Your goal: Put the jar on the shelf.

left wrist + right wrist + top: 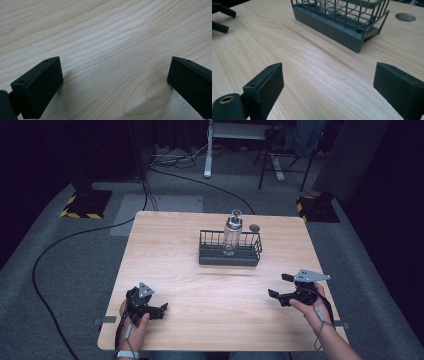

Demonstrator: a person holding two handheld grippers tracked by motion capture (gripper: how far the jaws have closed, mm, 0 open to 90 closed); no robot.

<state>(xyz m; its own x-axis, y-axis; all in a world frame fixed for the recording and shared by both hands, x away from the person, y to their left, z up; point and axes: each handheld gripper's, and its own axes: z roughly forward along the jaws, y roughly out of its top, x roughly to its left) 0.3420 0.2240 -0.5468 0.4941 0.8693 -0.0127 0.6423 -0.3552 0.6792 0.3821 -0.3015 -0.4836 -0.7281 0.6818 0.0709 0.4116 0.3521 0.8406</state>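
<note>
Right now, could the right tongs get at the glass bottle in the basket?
Probably yes: the right tongs are open, bare table lies between, and the glass bottle rises above the basket rim.

The light fell from above onto the wooden surface (pixel 200 270), which looked bright, while the floor and the room around it stayed dark. In the high view the picture was a bit soft and grainy. The wire basket (pixel 230 251) dropped a faint shadow toward the front. In the left gripper view, soft grey shadows lay beside the black jaws, and a pale shine sat on the wood. In the right gripper view the nearest jaw parts looked blurry.
</note>
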